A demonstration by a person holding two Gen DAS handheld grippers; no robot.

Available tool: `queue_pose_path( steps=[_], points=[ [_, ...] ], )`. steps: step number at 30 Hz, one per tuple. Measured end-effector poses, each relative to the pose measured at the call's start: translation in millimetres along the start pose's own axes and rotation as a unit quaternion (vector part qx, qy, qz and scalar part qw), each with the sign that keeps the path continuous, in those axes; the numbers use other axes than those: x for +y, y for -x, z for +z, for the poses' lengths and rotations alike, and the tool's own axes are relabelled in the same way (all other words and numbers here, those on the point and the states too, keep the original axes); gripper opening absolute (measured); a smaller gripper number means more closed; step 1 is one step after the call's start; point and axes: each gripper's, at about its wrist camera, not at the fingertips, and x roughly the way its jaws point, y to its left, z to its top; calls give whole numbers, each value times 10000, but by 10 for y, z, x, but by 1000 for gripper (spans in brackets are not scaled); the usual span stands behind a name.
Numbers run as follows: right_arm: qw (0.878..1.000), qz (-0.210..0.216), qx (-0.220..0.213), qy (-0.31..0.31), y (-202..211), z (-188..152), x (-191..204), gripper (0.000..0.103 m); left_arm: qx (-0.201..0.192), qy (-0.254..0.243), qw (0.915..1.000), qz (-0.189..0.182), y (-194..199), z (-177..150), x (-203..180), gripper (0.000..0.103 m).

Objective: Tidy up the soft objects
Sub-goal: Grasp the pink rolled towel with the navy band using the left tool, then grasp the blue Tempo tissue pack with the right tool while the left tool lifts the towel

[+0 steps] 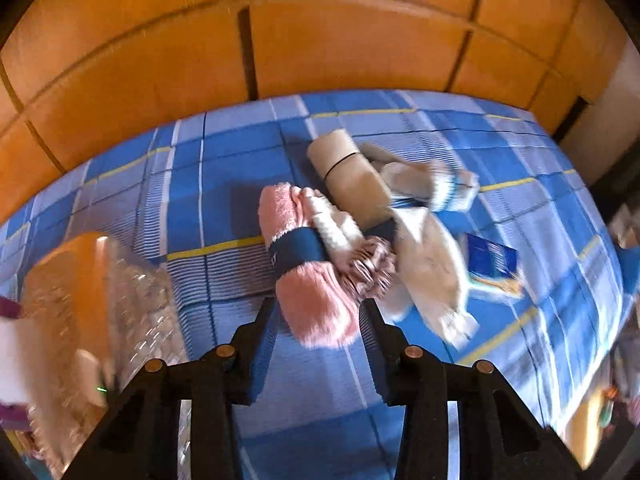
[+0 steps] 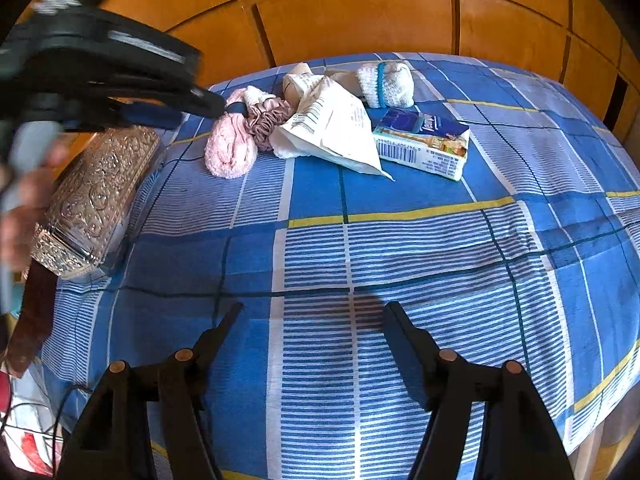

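Note:
A pink fuzzy roll (image 1: 316, 280) with a navy band lies on the blue checked bedspread (image 1: 224, 184). My left gripper (image 1: 319, 303) points down at it, and its two fingers press on either side of the roll's near end. In the right wrist view the left gripper (image 2: 214, 106) reaches in from the upper left to the same pink roll (image 2: 230, 148). Beside the roll lie a mauve scrunchie (image 2: 264, 120), a beige roll (image 2: 296, 80), a white knit sock bundle (image 2: 386, 82) and a white plastic packet (image 2: 332, 128). My right gripper (image 2: 312, 308) hangs open over bare bedspread, holding nothing.
A silver embossed box (image 2: 96, 196) stands at the bed's left edge, close to a person's hand. A blue tissue pack (image 2: 424, 142) lies right of the pile. Orange wooden panels (image 2: 360, 20) rise behind the bed. The bedspread drops off at the right edge (image 2: 600, 420).

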Motion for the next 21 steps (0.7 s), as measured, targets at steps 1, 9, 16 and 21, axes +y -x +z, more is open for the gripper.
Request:
queue_pose_path(
  steps=[1, 9, 16, 21],
  points=[
    [10000, 31, 1, -23, -4, 7, -13, 70, 28, 3, 10000, 93, -69, 32, 2, 42],
    [9995, 232, -25, -222, -38, 63, -110, 70, 230, 190, 9995, 135, -505, 184, 26, 42],
    [9987, 440, -39, -264, 1, 56, -150, 70, 79, -31, 9995, -310, -300, -160, -15, 33],
    [9977, 448, 28, -510, 44, 113, -328, 64, -51, -411, 9979, -490, -77, -619, -113, 33]
  ],
)
